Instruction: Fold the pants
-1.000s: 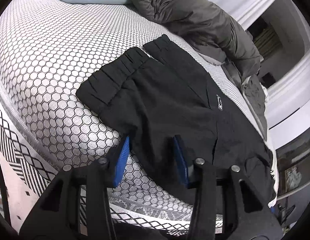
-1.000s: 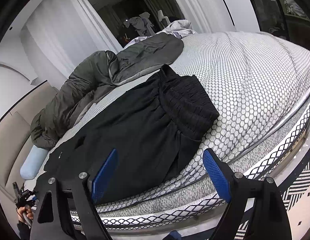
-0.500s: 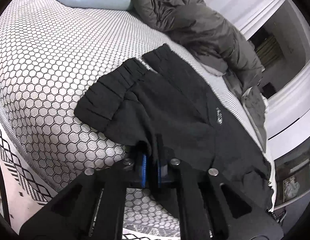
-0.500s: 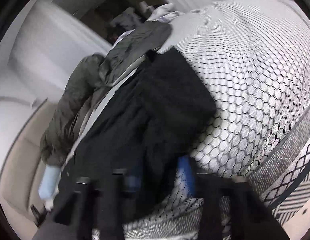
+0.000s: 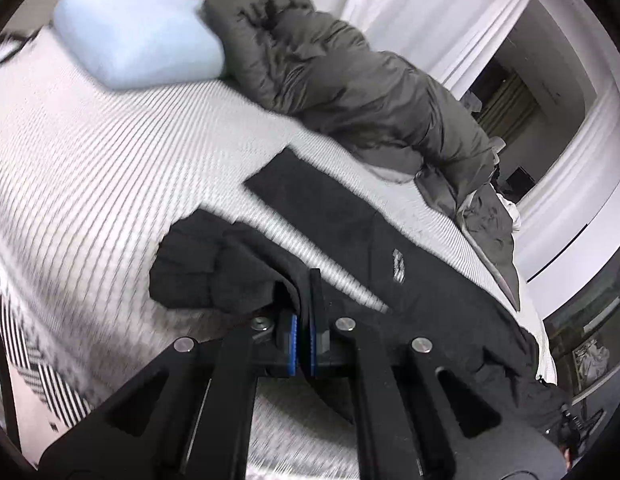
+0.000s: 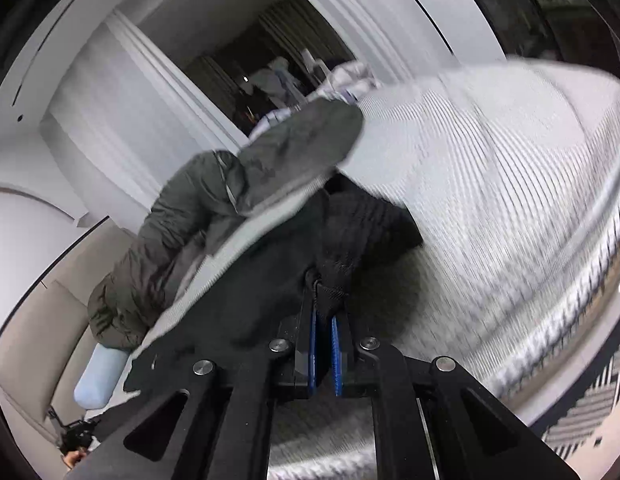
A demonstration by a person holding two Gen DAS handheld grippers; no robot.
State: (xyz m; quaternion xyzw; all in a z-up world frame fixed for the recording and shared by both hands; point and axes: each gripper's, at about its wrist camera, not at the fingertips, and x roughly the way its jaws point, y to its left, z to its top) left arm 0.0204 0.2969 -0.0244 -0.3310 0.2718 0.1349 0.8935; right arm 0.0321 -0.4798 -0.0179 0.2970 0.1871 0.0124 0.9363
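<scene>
The black pants (image 5: 409,280) lie on the white honeycomb-patterned mattress (image 5: 90,184). My left gripper (image 5: 304,312) is shut on the near edge of the pants by the waistband and holds that edge lifted, with one leg's waistband (image 5: 298,188) flat beyond. In the right wrist view my right gripper (image 6: 325,300) is shut on the near edge of the pants (image 6: 270,280) at the hem end, and the fabric bunches up above the blue pads (image 6: 337,360). Both views are motion-blurred.
A dark grey-green duvet (image 5: 349,80) is heaped along the far side of the bed, also seen in the right wrist view (image 6: 230,200). A light blue pillow (image 5: 138,40) lies at the head. White curtains (image 5: 429,12) and a dark doorway (image 5: 505,92) stand behind.
Both grippers closed on the pants' near edge, then lifted it; the near side of the pants has risen off the mattress and both cameras have tilted up.
</scene>
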